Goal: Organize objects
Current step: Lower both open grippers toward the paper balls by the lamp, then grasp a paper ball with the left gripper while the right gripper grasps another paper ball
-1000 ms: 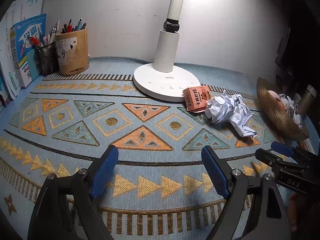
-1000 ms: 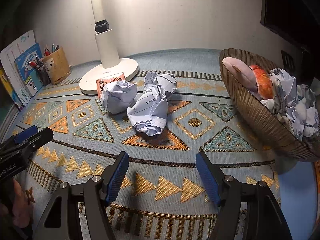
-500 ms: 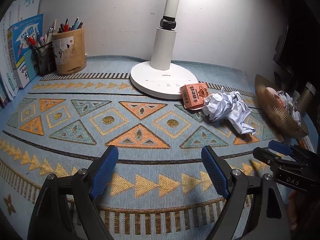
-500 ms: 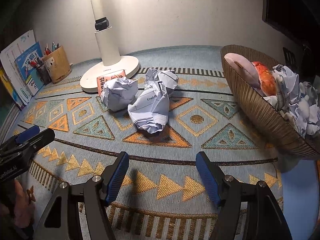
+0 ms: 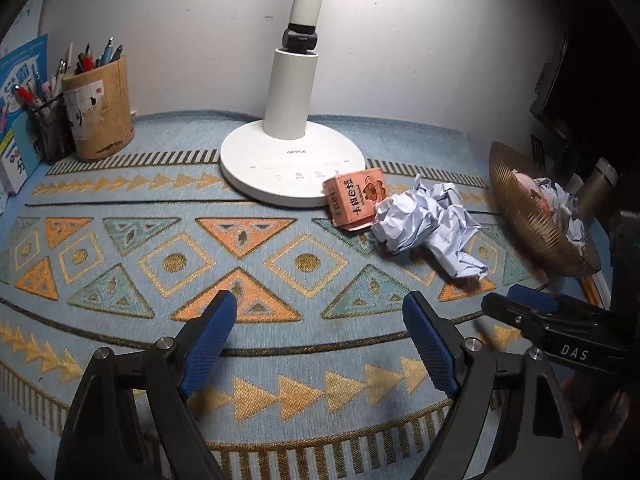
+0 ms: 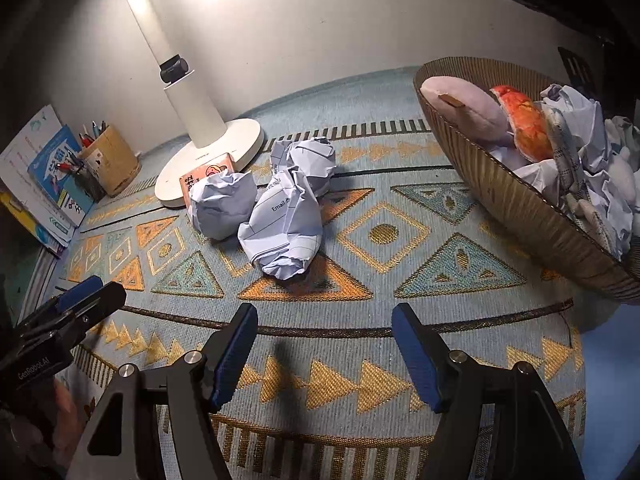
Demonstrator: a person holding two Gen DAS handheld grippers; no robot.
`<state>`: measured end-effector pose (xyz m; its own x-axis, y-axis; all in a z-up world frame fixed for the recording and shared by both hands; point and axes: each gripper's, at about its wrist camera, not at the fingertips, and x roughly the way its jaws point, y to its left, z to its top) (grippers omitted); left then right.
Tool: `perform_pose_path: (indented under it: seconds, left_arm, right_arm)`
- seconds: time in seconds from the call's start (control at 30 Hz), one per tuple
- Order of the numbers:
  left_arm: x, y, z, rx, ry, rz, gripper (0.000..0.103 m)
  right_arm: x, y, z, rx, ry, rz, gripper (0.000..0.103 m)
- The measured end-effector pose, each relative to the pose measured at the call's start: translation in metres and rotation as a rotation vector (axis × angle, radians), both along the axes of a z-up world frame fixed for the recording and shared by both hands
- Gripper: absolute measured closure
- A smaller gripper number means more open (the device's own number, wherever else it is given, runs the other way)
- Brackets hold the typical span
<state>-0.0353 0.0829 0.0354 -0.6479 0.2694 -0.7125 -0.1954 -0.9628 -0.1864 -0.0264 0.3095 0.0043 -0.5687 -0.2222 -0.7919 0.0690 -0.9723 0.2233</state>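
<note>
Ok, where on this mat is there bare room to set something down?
Free: the wide patterned stretch between the pen holders and lamp base, and the strip between the paper balls and basket. Crowded: the orange box and paper balls beside the lamp base.

The mat point(image 5: 280, 248) is rough woven cloth, the balls point(image 6: 280, 224) crumpled paper, the lamp base point(image 5: 292, 168) smooth glossy plastic.

Readable markings:
- Lamp base point(image 5: 292, 160), centre: "OPPLE".
- Right claw body point(image 5: 576, 350), lower right of the left wrist view: "DAS".
- Left claw body point(image 6: 34, 366), lower left of the right wrist view: "GenRoboAI".
- Crumpled paper point(image 6: 282, 220), centre: "Email".
</note>
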Motion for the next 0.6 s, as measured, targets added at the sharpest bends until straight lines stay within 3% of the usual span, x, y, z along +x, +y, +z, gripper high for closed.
perform_pose_path:
  seconds: [0.17,0.23,0.4,0.6]
  left_arm:
    - [-0.039,0.035,0.010,0.039,-0.031,-0.225,0.019]
    - [-0.051,0.043,0.007,0.059,-0.045,-0.249,0.019]
    - [-0.073,0.060,-0.007,0.046,-0.078,-0.290,0.021]
    - [-0.077,0.072,-0.016,0.025,-0.097,-0.308,0.046]
  right_arm:
    - [-0.025,-0.016,0.009,0.002,0.006,0.078,0.035]
    - [-0.031,-0.024,0.008,0.059,0.028,0.098,0.035]
    - [-0.046,-0.027,-0.002,0.077,0.035,0.103,0.035]
    - [-0.055,-0.033,-0.004,0.100,0.039,0.123,0.039]
